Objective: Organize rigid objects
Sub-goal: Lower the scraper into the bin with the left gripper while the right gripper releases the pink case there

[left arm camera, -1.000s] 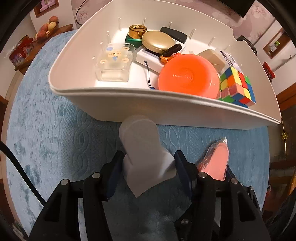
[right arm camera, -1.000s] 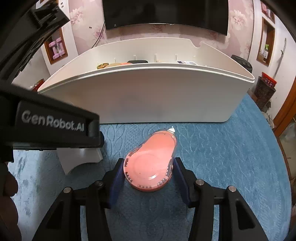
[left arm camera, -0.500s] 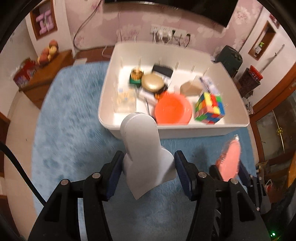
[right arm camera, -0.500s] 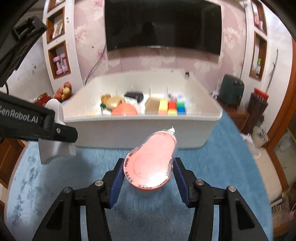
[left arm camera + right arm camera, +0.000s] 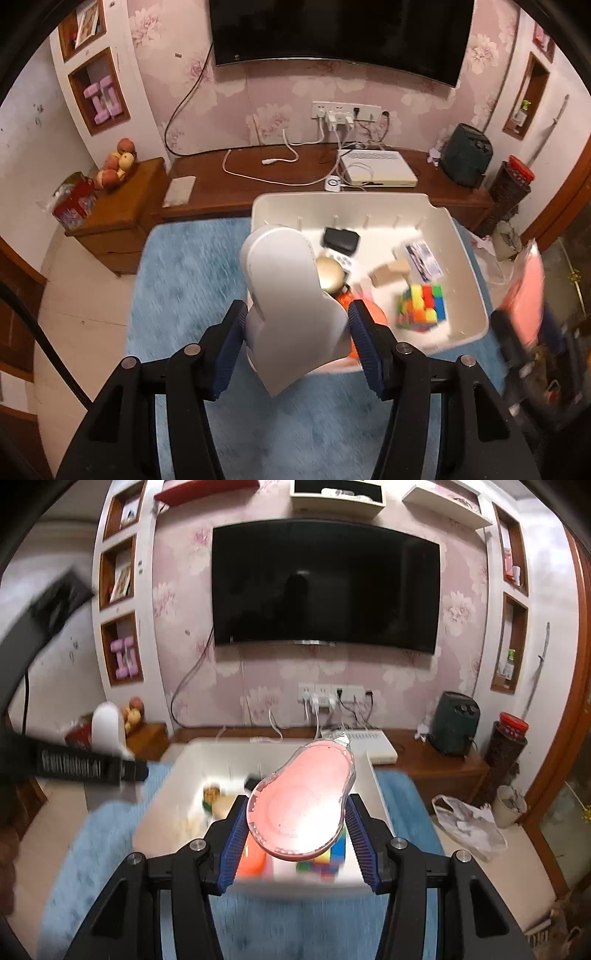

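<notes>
My left gripper (image 5: 297,343) is shut on a white rounded plastic piece (image 5: 291,306), held high over the near left corner of the white bin (image 5: 465,266). My right gripper (image 5: 297,834) is shut on a pink pear-shaped case in clear wrap (image 5: 301,805), raised above the white bin (image 5: 177,771). Inside the bin lie a colour cube (image 5: 421,306), a gold round case (image 5: 328,275), a black case (image 5: 341,239), a tan block (image 5: 389,273), a printed card (image 5: 423,260) and an orange lid (image 5: 373,314). At the right edge of the left wrist view, the pink case (image 5: 524,284) shows blurred.
The bin rests on a blue textured mat (image 5: 192,273). Behind it runs a low wooden bench (image 5: 221,184) with cables and a white box (image 5: 376,171). A side cabinet with fruit (image 5: 118,166) stands at the left, a dark appliance (image 5: 456,727) and a bin (image 5: 506,746) at the right.
Both grippers have risen well above the mat with their objects still held. The bin has shrunk in view and its inside now shows from above; the wall and the screen have come into sight.
</notes>
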`<action>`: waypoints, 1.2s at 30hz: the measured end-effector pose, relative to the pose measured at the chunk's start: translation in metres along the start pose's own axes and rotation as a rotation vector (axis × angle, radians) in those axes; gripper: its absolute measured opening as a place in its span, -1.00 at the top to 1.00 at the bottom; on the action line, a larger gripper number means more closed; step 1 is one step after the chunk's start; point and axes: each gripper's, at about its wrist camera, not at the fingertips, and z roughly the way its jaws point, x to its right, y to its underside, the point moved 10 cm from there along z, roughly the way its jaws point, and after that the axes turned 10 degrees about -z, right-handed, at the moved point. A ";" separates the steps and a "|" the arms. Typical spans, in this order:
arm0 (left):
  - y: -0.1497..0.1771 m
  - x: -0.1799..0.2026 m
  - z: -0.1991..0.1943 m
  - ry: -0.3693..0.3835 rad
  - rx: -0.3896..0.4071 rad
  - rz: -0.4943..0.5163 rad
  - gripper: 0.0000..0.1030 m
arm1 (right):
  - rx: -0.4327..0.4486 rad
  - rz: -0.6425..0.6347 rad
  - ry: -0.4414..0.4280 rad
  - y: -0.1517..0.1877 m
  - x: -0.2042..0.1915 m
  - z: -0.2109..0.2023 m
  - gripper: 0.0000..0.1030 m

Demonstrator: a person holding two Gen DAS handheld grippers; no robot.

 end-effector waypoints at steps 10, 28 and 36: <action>0.007 0.009 0.071 -0.038 -0.094 0.020 -0.16 | -0.164 0.014 -0.053 -0.032 0.026 0.105 -0.03; 0.040 0.019 0.137 -0.043 -0.232 0.046 -0.40 | -0.523 0.057 -0.175 0.055 0.002 0.192 -0.17; 0.040 0.018 0.104 -0.031 -0.191 0.022 -0.60 | -0.446 0.021 -0.152 0.039 -0.003 0.157 -0.40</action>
